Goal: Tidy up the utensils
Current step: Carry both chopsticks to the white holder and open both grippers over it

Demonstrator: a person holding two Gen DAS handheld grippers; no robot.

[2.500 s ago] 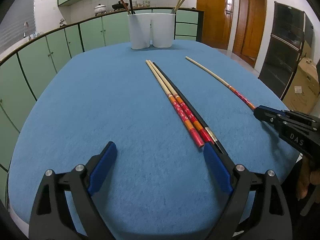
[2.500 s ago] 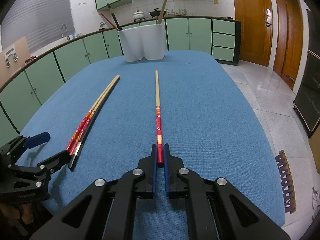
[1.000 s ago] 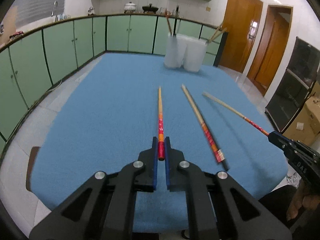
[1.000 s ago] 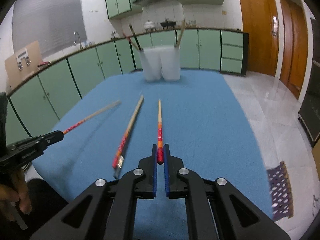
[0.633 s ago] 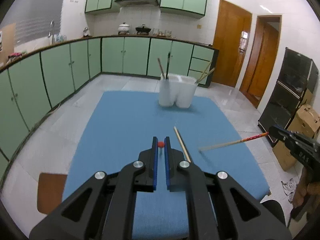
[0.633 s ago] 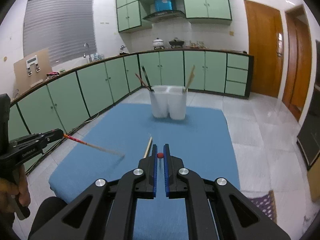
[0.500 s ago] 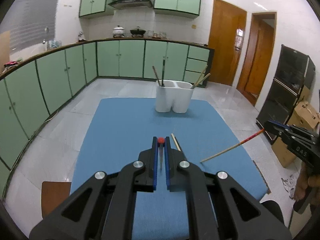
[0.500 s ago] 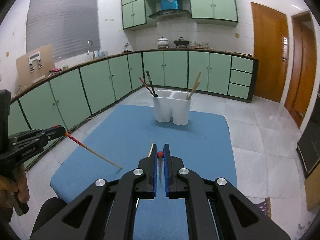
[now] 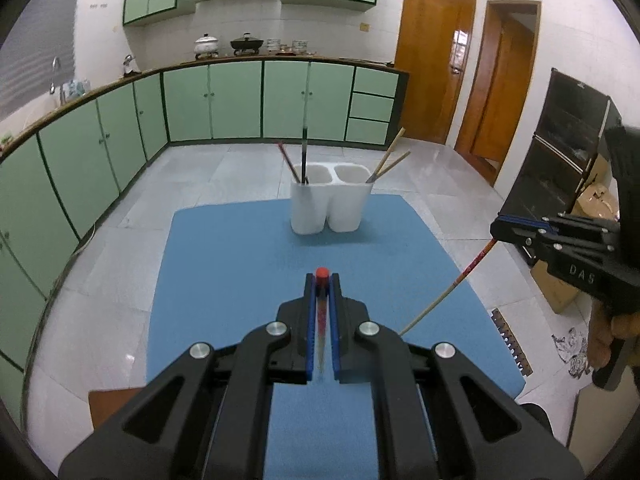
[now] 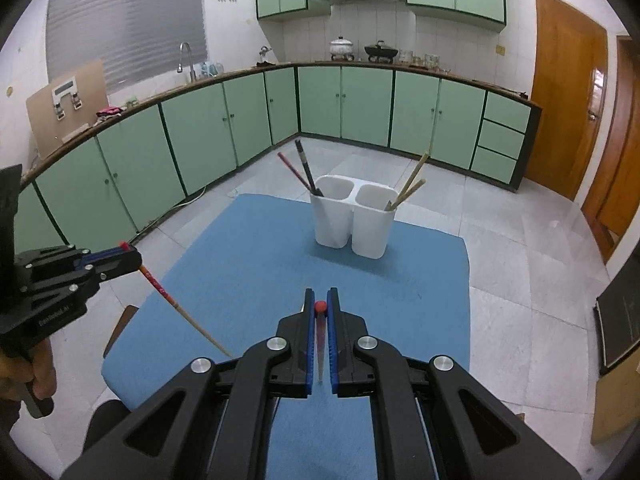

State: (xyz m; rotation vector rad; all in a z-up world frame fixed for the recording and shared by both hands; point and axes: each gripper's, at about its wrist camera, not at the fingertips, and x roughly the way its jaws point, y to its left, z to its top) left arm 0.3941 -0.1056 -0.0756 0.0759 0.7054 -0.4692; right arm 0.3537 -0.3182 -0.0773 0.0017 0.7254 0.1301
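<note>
Left wrist view first: the left gripper (image 9: 321, 280) is clenched on a red-ended chopstick (image 9: 321, 312), its red cap poking up between the blue pads while the shaft hangs down through the jaws, tip toward the blue mat (image 9: 224, 264). Out at three o'clock the right gripper (image 9: 496, 229) comes into shot, a hand (image 9: 608, 336) wrapped round its handle, and it too is pinched tight on a red-and-bamboo chopstick (image 9: 448, 292) that slants down toward the mat's right edge.

Switch to the right wrist view and the story matches: jaws closed on the red cap, shaft dangling below, and the left gripper (image 10: 134, 256) at nine o'clock with its stick (image 10: 180, 308) angled down toward the mat.

Further out, at twelve o'clock, the white two-cup holder (image 9: 330, 208) stands at the far end of the mat. Its left cup already carries a dark pair (image 9: 300, 160), its right cup a pale bamboo pair (image 9: 386, 158).

So where are we? Four sticks look filed, two more are up in the air and clear of the cloth, one per gripper. Any other sticks on the mat would be hidden behind the gripper bodies, so I cannot rule them out. What's left, by my reckoning: carry both across, line each tip over a cup mouth, let go. Watch those leaning sticks already inside; a nudge could tip them.
</note>
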